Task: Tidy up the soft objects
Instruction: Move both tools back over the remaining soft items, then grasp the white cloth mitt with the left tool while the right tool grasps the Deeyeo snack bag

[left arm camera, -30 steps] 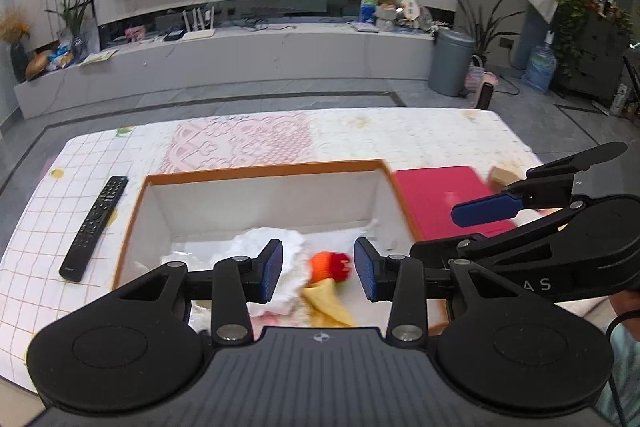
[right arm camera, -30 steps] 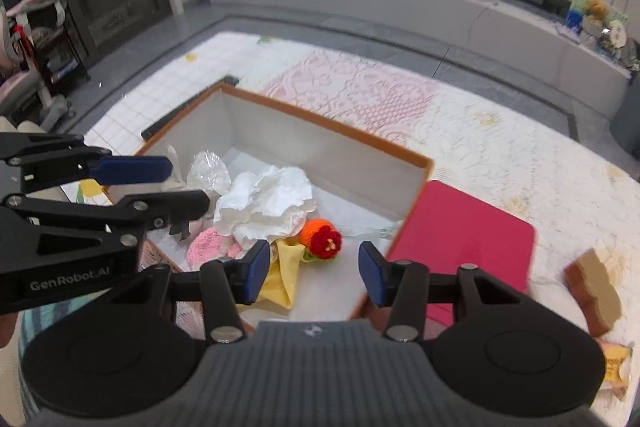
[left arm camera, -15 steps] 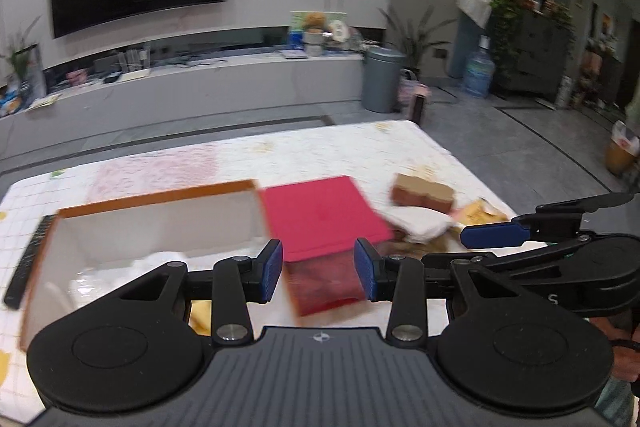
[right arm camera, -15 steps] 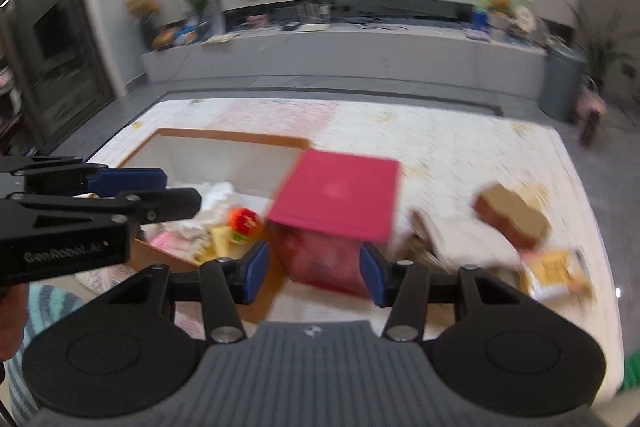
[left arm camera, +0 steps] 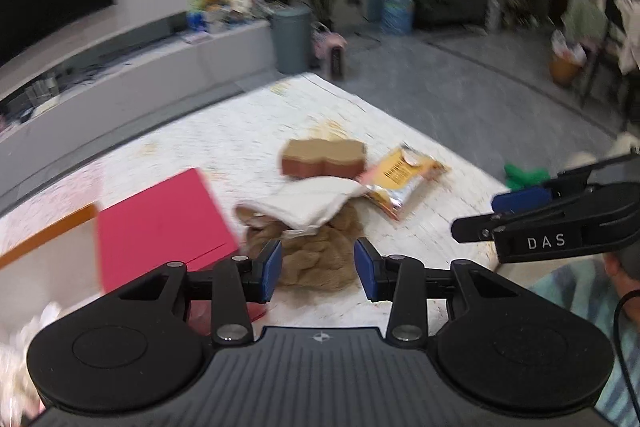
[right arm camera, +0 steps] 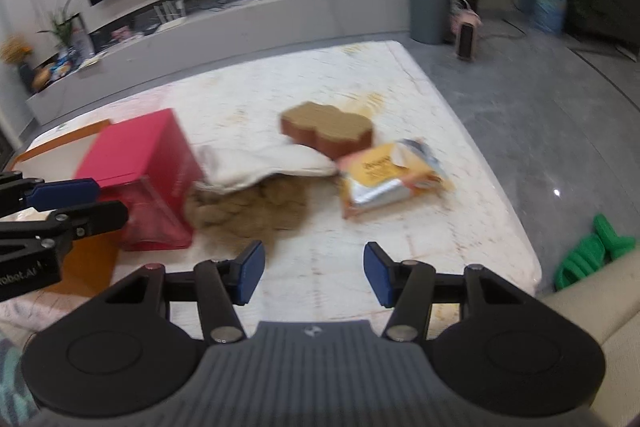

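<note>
Both grippers: black linkage arms, blue pads point(left arm camera: 270, 269), silver pivot screws, ribbed grey housing. Right gripper point(left arm camera: 500, 211) marked "DAS". Striped teal sleeve point(left arm camera: 576, 291) beside it.

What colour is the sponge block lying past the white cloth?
Tan top, reddish-brown sides; clearest in the right wrist view.

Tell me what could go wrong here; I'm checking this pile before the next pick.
1. The white cloth overlaps the brown fuzzy cloth, so one may drag the other.
2. The brown sponge rests on the white cloth's edge and could tumble.
3. The snack packet lies close by; the opening right gripper might catch it.
</note>
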### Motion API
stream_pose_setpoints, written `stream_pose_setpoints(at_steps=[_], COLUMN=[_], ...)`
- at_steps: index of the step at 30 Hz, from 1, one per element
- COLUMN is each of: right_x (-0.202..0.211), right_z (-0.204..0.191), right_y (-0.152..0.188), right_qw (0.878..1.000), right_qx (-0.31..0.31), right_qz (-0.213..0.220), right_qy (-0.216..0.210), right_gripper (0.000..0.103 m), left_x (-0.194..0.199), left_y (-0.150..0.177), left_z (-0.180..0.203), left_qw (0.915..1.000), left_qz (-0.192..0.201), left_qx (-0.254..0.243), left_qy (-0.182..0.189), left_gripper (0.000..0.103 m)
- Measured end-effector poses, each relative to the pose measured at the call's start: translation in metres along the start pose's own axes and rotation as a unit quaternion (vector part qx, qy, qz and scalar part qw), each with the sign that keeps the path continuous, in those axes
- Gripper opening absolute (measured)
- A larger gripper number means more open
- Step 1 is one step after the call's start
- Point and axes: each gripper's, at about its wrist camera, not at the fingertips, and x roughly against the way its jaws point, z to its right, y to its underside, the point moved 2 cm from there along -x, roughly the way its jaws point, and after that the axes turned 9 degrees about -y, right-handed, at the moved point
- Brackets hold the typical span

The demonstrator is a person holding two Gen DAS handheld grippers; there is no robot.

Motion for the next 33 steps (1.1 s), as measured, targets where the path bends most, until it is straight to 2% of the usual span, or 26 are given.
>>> stream_pose_setpoints(at_steps=[10, 14, 16, 19, 24, 26, 28, 33], right_x=[-0.027, -0.039, -0.048, -0.061, -0.081, -0.088, -0.096, -0.117], right_z=[0.032, 0.037, 0.042, 0.055, 0.073, 0.076, 0.079, 0.085], right_y=[-0.010, -0.015, -0.019, -0.025, -0.031, -0.036, -0.041, -0.050], right_qw=[1.000, 1.000, 0.999, 0.998, 0.993, 0.991, 0.990, 0.985], right_qx=[-0.010, -0.014, -0.020, -0.051, -0.111, -0.125, -0.132, -0.158], right_qz=[-0.018, -0.025, -0.025, -0.034, -0.039, -0.027, -0.018, -0.020], right_qy=[0.010, 0.002, 0.010, 0.019, 0.019, 0.027, 0.043, 0.058], right_gripper=[0.058, 0.059, 0.063, 0.066, 0.081, 0.083, 0.083, 0.083], left_x=[-0.078, -0.105, -0.117, -0.131, -0.141, -0.145, -0.147, -0.153], left_y=[-0.029, -0.032, -0.031, -0.033, -0.040, -0.042, -0.044, -0.047], left_z=[0.023, 0.030, 0.031, 0.026, 0.012, 0.009, 0.006, 0.000], left_qw=[0.9962, 0.9922, 0.9909, 0.9918, 0.9939, 0.9939, 0.9936, 0.9917], left_qz=[-0.049, -0.068, -0.078, -0.087, -0.100, -0.106, -0.112, -0.126], left_qx=[-0.072, -0.105, -0.109, -0.093, -0.047, -0.032, -0.016, 0.017], left_qy=[0.003, -0.006, -0.007, -0.010, -0.005, 0.001, 0.002, -0.019], left_gripper=[0.062, 0.063, 0.063, 0.065, 0.064, 0.061, 0.053, 0.039])
